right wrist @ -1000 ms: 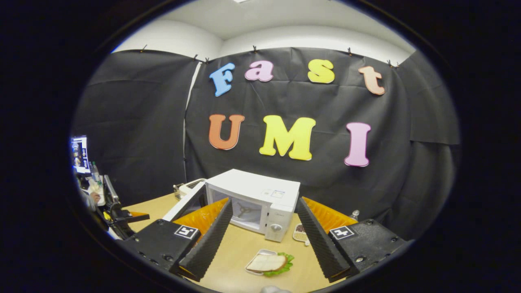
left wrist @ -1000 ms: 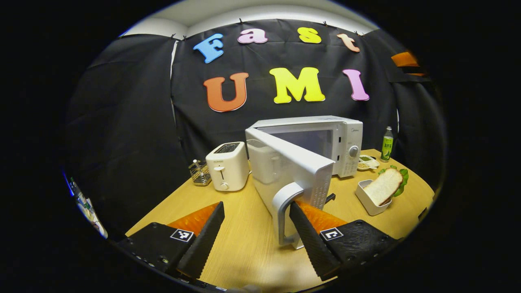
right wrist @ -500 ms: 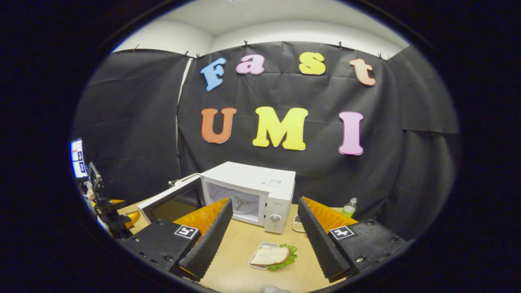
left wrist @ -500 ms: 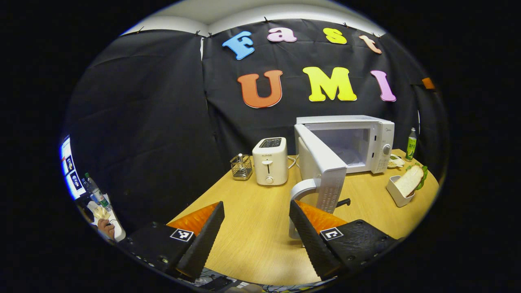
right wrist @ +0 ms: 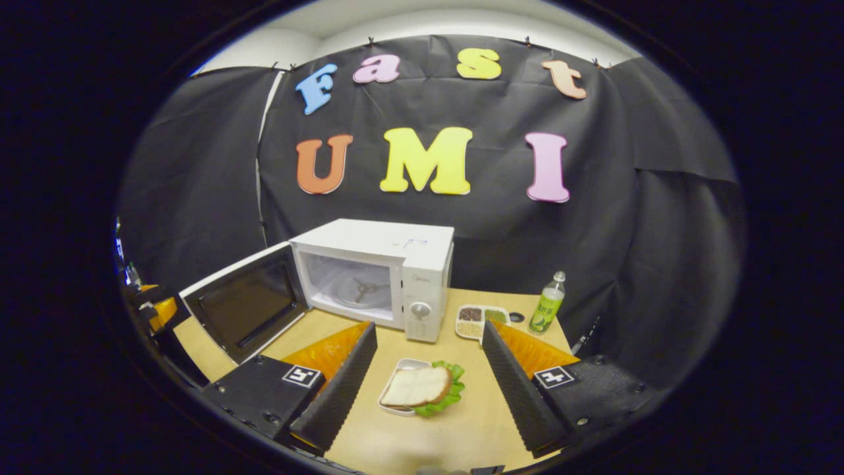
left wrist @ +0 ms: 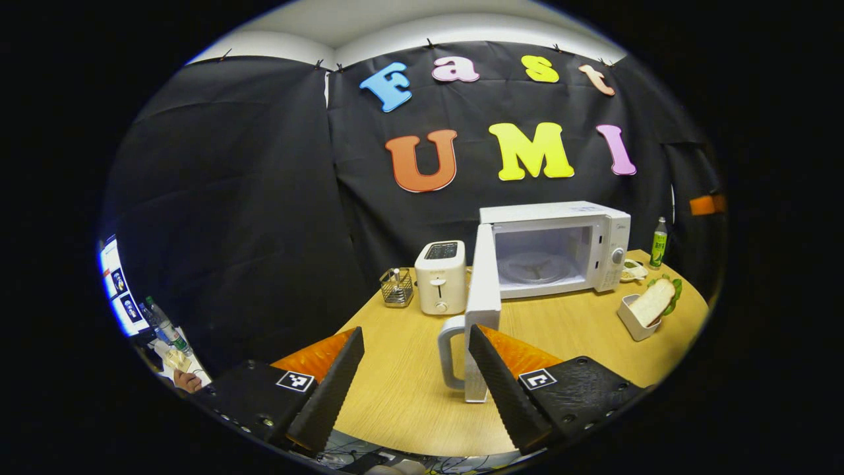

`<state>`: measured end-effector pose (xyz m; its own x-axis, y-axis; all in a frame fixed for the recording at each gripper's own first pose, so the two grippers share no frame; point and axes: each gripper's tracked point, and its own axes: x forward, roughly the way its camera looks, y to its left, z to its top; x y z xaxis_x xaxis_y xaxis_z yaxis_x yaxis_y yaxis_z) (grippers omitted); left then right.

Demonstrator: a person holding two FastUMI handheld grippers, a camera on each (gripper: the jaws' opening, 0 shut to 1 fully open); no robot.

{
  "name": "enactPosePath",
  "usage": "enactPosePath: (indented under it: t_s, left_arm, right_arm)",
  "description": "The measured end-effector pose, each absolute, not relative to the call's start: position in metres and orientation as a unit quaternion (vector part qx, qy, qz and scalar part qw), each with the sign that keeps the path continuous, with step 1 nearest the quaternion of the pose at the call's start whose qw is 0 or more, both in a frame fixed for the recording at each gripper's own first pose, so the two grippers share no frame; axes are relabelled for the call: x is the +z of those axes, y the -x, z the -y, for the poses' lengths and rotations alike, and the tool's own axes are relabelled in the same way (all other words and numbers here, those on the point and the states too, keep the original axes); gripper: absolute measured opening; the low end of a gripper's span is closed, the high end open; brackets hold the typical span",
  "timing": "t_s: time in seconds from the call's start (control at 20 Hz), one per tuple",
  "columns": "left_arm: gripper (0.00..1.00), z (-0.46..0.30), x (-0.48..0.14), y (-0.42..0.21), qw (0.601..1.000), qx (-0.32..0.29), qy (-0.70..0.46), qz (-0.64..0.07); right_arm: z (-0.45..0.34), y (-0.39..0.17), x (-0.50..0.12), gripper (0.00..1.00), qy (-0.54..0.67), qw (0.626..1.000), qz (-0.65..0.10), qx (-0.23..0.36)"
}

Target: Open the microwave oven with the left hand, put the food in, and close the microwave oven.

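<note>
We note the left gripper point(left wrist: 415, 369) with its jaws spread wide and nothing between them but bare table point(left wrist: 409, 409). The microwave door point(left wrist: 482, 310) stands open, seen edge-on just ahead of the right-hand finger, with the door handle point(left wrist: 450, 353) facing into the gap between the fingers; we cannot tell whether that finger touches the door. The microwave oven point(left wrist: 554, 247) sits beyond and to the right of the jaws, its cavity exposed and the turntable point(left wrist: 534, 267) visible inside. A toaster point(left wrist: 440, 277) and a wire rack point(left wrist: 397, 287) stand ahead of the jaws, left of the door.

We note the right gripper point(right wrist: 428, 376) also with jaws spread, gripping nothing. The food, a sandwich point(right wrist: 417, 386) of bread and lettuce in a white tray point(right wrist: 390, 402), lies on the table between the two fingers and slightly beyond their tips, apart from both. Ahead of the jaws stands the oven with its door swung out to the left. A divided dish point(right wrist: 480, 320) and a green bottle point(right wrist: 548, 310) sit ahead of the right-hand finger.
</note>
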<state>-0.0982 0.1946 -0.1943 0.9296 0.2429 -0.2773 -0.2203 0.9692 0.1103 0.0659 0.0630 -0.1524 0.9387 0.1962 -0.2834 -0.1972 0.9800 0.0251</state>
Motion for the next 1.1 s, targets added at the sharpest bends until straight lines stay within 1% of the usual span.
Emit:
enactPosePath:
  t_s: [0.05,0.1,0.15,0.2,0.25,0.3,0.45,0.5,0.55,0.65,0.7,0.9,0.95,1.0,1.1]
  left_arm:
    - [0.97,-0.188,-0.188,0.095,0.982,0.113,-0.041,-0.143]
    - [0.96,-0.181,-0.184,0.092,0.983,0.108,-0.044,-0.139]
    - [0.96,-0.173,-0.182,0.089,0.983,0.104,-0.047,-0.141]
    - [0.96,-0.166,-0.182,0.086,0.983,0.101,-0.049,-0.144]
    - [0.97,-0.157,-0.179,0.085,0.983,0.097,-0.048,-0.145]
    - [0.97,-0.152,-0.177,0.083,0.983,0.097,-0.049,-0.146]
    - [0.96,-0.136,-0.168,0.077,0.981,0.102,-0.058,-0.152]
    - [0.96,-0.132,-0.165,0.076,0.980,0.107,-0.065,-0.154]
    - [0.96,-0.130,-0.164,0.076,0.978,0.112,-0.073,-0.158]
    - [0.96,-0.122,-0.160,0.078,0.975,0.123,-0.080,-0.166]
    - [0.96,-0.119,-0.158,0.080,0.973,0.131,-0.083,-0.170]
    - [0.97,-0.112,-0.151,0.089,0.965,0.171,-0.084,-0.182]
    - [0.96,-0.110,-0.150,0.091,0.963,0.180,-0.084,-0.184]
    - [0.96,-0.108,-0.148,0.095,0.960,0.190,-0.084,-0.186]
    - [0.97,-0.102,-0.144,0.100,0.956,0.208,-0.086,-0.188]
  right_arm:
    - [-0.058,-0.071,-0.168,1.00,0.000,0.983,-0.156,0.098]
    - [-0.055,-0.077,-0.182,1.00,-0.003,0.981,-0.169,0.095]
    - [-0.051,-0.083,-0.196,0.96,-0.011,0.979,-0.179,0.096]
    - [-0.049,-0.089,-0.211,0.96,-0.019,0.976,-0.192,0.097]
    - [-0.050,-0.095,-0.229,1.00,-0.028,0.972,-0.208,0.103]
    - [-0.051,-0.101,-0.244,0.97,-0.037,0.968,-0.222,0.111]
    - [-0.052,-0.117,-0.287,1.00,-0.062,0.949,-0.276,0.136]
    - [-0.054,-0.124,-0.298,0.92,-0.072,0.943,-0.290,0.146]
    - [-0.055,-0.129,-0.307,1.00,-0.082,0.936,-0.306,0.157]
    - [-0.061,-0.137,-0.323,0.99,-0.104,0.919,-0.335,0.182]
    - [-0.060,-0.140,-0.329,0.91,-0.111,0.910,-0.350,0.190]
    - [-0.065,-0.147,-0.336,0.85,-0.160,0.873,-0.397,0.235]
    - [-0.067,-0.145,-0.337,0.96,-0.173,0.860,-0.413,0.246]
    - [-0.070,-0.143,-0.338,0.84,-0.185,0.845,-0.430,0.260]
    - [-0.074,-0.142,-0.338,0.77,-0.210,0.818,-0.456,0.282]
